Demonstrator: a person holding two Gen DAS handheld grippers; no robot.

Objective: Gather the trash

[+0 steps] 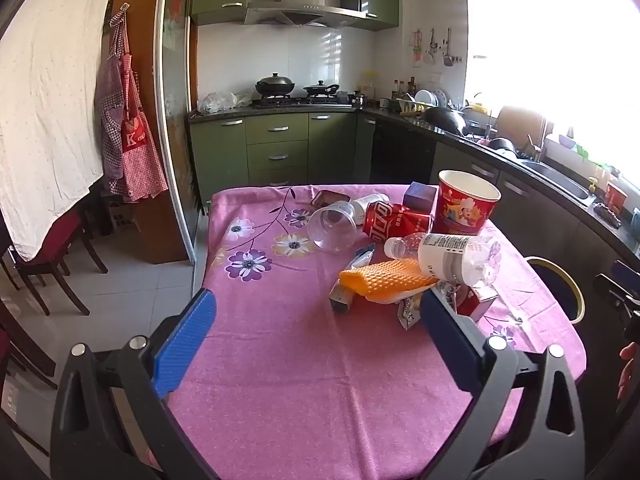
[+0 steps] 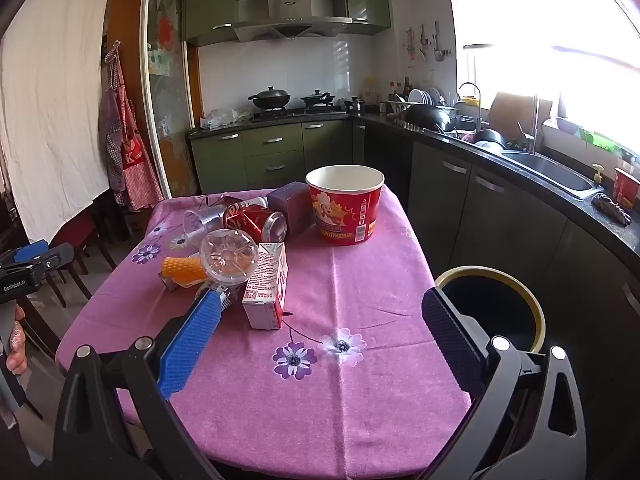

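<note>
Both tools gape empty — red paper bucket (image 2: 345, 210) upright, clear bottle (image 1: 448, 256) toppled.

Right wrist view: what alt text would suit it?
An open gripper hovers over a pink flowered tablecloth strewn with trash: a red paper bucket, crushed can, clear bottle and carton. A bin stands beside.

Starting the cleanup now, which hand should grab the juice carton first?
Right, probably: the carton lies just ahead of the open right hand-held gripper, with the bin on its side.
</note>
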